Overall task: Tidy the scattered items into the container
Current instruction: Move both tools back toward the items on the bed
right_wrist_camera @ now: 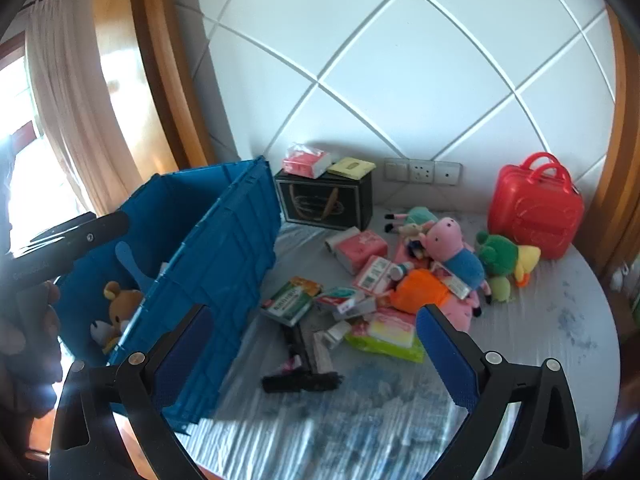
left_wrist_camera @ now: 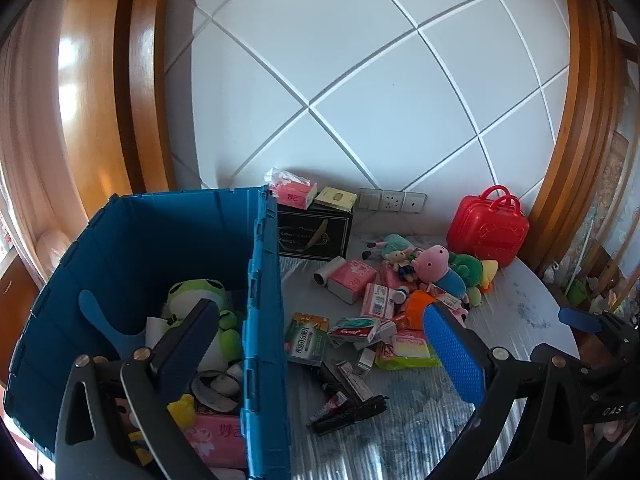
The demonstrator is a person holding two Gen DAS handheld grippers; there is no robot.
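**Q:** Currently, how do your two claws stand?

**A:** Your left gripper (left_wrist_camera: 328,344) is spread wide and holds nothing. Its left finger sits over the blue container (left_wrist_camera: 264,320); its right finger sits over the scattered pile. Your right gripper (right_wrist_camera: 316,344) is also spread wide and empty, poised above the table (right_wrist_camera: 400,420).

**Q:** Where are the task items relative to each claw?

**A:** Between the right gripper's fingers and just ahead lie a black comb-like tool (right_wrist_camera: 300,382), a green medicine box (right_wrist_camera: 290,300) and a yellow-green packet (right_wrist_camera: 386,336). Farther ahead lie an orange item (right_wrist_camera: 418,290) and a pink pig plush (right_wrist_camera: 452,246). The container stands to that claw's left. Below the left gripper's left finger, inside the container, rest a green frog plush (left_wrist_camera: 196,294) and a pink tissue pack (left_wrist_camera: 216,438).
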